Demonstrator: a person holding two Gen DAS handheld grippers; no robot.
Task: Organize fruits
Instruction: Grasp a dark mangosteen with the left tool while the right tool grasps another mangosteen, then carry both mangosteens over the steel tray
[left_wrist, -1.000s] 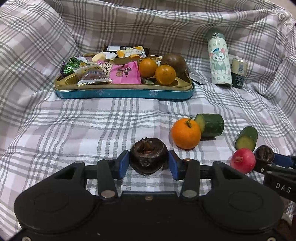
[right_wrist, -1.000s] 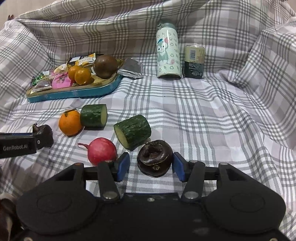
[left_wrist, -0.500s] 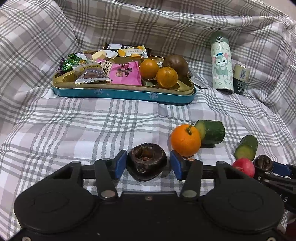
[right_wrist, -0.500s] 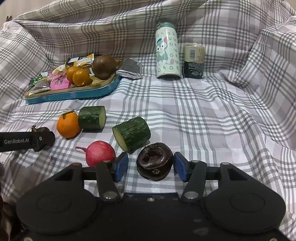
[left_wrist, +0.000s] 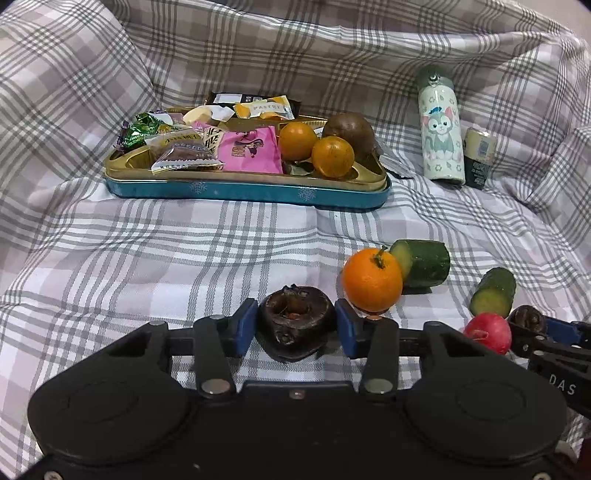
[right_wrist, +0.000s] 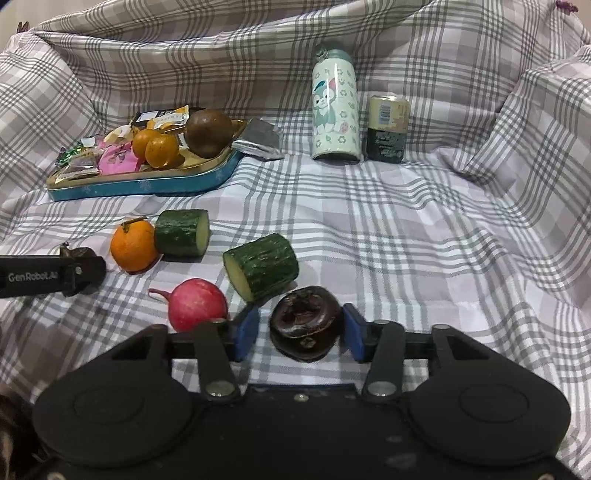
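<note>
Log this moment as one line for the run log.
left gripper: shut on dark fruit | right gripper: open around second dark fruit | tray: ahead

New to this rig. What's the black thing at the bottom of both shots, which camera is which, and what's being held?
The black shape is a handheld two-finger gripper; a person carries one in each hand, each with a fisheye camera looking along its blue fingers. In the left wrist view, the left gripper clamps a dark mangosteen. In the right wrist view, the right gripper brackets a second mangosteen, with gaps at both pads. On the plaid cloth lie an orange, two cucumber pieces and a radish. A blue tin tray holds snacks and fruit.
</note>
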